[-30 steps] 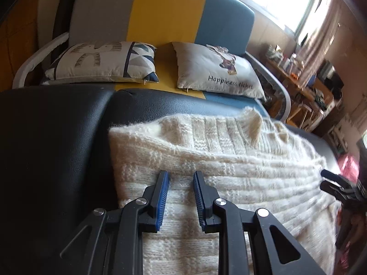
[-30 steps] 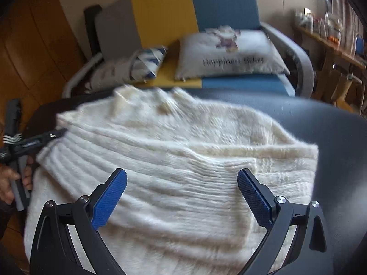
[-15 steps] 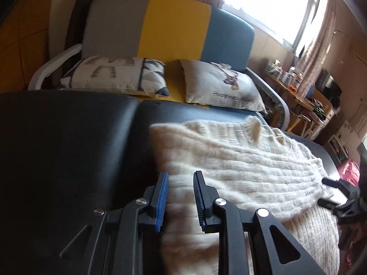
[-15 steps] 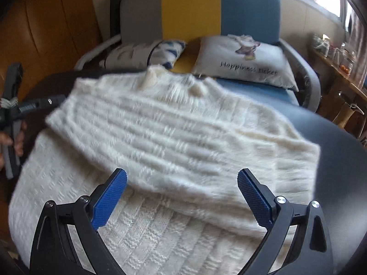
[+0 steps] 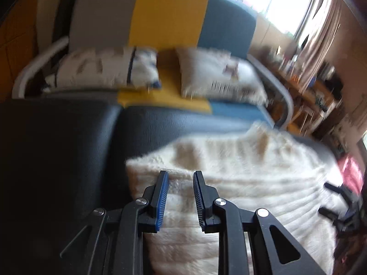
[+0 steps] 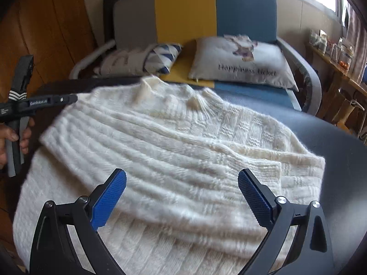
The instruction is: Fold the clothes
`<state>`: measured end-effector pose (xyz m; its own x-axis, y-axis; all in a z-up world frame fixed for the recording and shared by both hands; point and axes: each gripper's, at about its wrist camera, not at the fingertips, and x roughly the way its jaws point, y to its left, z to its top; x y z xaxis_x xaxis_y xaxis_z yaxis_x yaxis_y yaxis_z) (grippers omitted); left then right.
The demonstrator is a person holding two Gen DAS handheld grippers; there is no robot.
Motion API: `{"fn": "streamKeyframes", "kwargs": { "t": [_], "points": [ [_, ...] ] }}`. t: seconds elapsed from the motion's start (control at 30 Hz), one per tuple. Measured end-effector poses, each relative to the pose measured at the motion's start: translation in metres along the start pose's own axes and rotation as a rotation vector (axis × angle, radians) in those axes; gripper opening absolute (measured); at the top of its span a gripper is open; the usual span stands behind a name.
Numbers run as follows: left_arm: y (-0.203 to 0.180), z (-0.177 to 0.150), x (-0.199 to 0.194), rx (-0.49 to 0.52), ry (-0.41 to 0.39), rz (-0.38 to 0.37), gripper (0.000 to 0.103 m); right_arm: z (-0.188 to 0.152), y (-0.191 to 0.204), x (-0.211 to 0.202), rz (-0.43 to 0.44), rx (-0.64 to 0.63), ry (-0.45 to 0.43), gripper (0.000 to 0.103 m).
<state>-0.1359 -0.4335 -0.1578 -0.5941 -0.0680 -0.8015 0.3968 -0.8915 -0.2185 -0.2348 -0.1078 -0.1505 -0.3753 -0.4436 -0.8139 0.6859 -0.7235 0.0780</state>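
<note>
The left gripper [image 5: 180, 197] hovers over the near-left edge of a cream sweater [image 6: 174, 160], its blue-padded jaws a narrow gap apart and clasping nothing; the knit lies below them, not between the pads. The right gripper [image 6: 182, 194] hangs above the sweater's middle with its jaws spread wide and empty. In the right wrist view the left gripper [image 6: 52, 100] shows at the far left, held by a hand [image 6: 13, 139] just beside the sweater's edge. The sweater lies folded on a black padded table [image 5: 68, 142], an upper layer doubled over a lower one, its neckline towards the far side. Behind the table stands a sofa [image 6: 188, 13] in grey, yellow and blue, bearing a patterned cushion [image 6: 146, 61] and a white cushion [image 6: 243, 64] lettered "Happiness ticket". A cluttered shelf [image 6: 337, 55] runs beneath the bright window on the right.
</note>
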Motion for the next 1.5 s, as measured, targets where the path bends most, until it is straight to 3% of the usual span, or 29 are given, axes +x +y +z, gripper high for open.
{"fn": "streamKeyframes", "kwargs": {
  "t": [0.1, 0.2, 0.37, 0.43, 0.5, 0.57, 0.63, 0.8, 0.9, 0.97, 1.03, 1.1, 1.23, 1.3, 1.33, 1.4, 1.5],
  "points": [
    [-0.001, -0.002, -0.001, -0.003, -0.015, 0.005, 0.022, 0.005, -0.008, 0.019, -0.037, 0.021, 0.052, 0.102],
    [-0.003, -0.008, -0.020, -0.030, -0.042, -0.013, 0.022, 0.005, -0.006, 0.012, -0.041, 0.012, 0.041, 0.102],
    [-0.017, -0.037, -0.060, 0.040, -0.113, -0.059, 0.022, -0.005, 0.007, -0.027, 0.063, 0.002, -0.059, 0.102],
    [-0.023, -0.053, -0.056, 0.075, -0.067, -0.005, 0.022, -0.011, 0.011, -0.026, 0.058, -0.017, -0.040, 0.102],
    [-0.022, -0.066, -0.045, 0.086, -0.012, 0.023, 0.022, -0.017, 0.009, -0.010, -0.001, -0.015, 0.032, 0.102],
    [-0.020, -0.073, -0.051, 0.079, -0.043, 0.031, 0.022, -0.022, 0.005, -0.002, -0.040, 0.002, 0.055, 0.102],
    [-0.016, -0.077, -0.063, 0.023, -0.059, -0.020, 0.022, -0.022, 0.002, -0.011, -0.035, 0.042, 0.039, 0.102],
    [-0.008, -0.101, -0.087, -0.076, -0.080, -0.107, 0.022, -0.037, -0.015, -0.067, 0.218, 0.209, -0.121, 0.102],
    [-0.011, -0.121, -0.091, -0.101, -0.067, -0.132, 0.022, -0.054, -0.032, -0.076, 0.397, 0.362, -0.170, 0.100],
    [-0.013, -0.131, -0.089, -0.105, -0.049, -0.141, 0.022, -0.065, -0.045, -0.073, 0.431, 0.488, -0.181, 0.089],
    [-0.016, -0.138, -0.087, -0.094, -0.035, -0.138, 0.022, -0.073, -0.058, -0.060, 0.448, 0.593, -0.159, 0.084],
    [-0.019, -0.141, -0.086, -0.086, -0.027, -0.132, 0.022, -0.078, -0.067, -0.051, 0.451, 0.660, -0.164, 0.071],
    [-0.018, -0.141, -0.085, -0.093, -0.022, -0.139, 0.022, -0.084, -0.077, -0.037, 0.446, 0.743, -0.162, 0.070],
    [-0.017, -0.140, -0.085, -0.101, -0.019, -0.143, 0.023, -0.082, -0.079, -0.036, 0.438, 0.755, -0.193, 0.064],
    [-0.016, -0.140, -0.084, -0.106, -0.017, -0.145, 0.023, -0.080, -0.078, -0.034, 0.411, 0.745, -0.186, 0.058],
    [-0.016, -0.140, -0.085, -0.107, -0.018, -0.143, 0.023, -0.074, -0.073, -0.029, 0.308, 0.716, -0.145, 0.015],
    [-0.015, -0.139, -0.085, -0.106, -0.017, -0.144, 0.023, -0.069, -0.068, -0.029, 0.226, 0.699, -0.142, 0.009]
  ]
}}
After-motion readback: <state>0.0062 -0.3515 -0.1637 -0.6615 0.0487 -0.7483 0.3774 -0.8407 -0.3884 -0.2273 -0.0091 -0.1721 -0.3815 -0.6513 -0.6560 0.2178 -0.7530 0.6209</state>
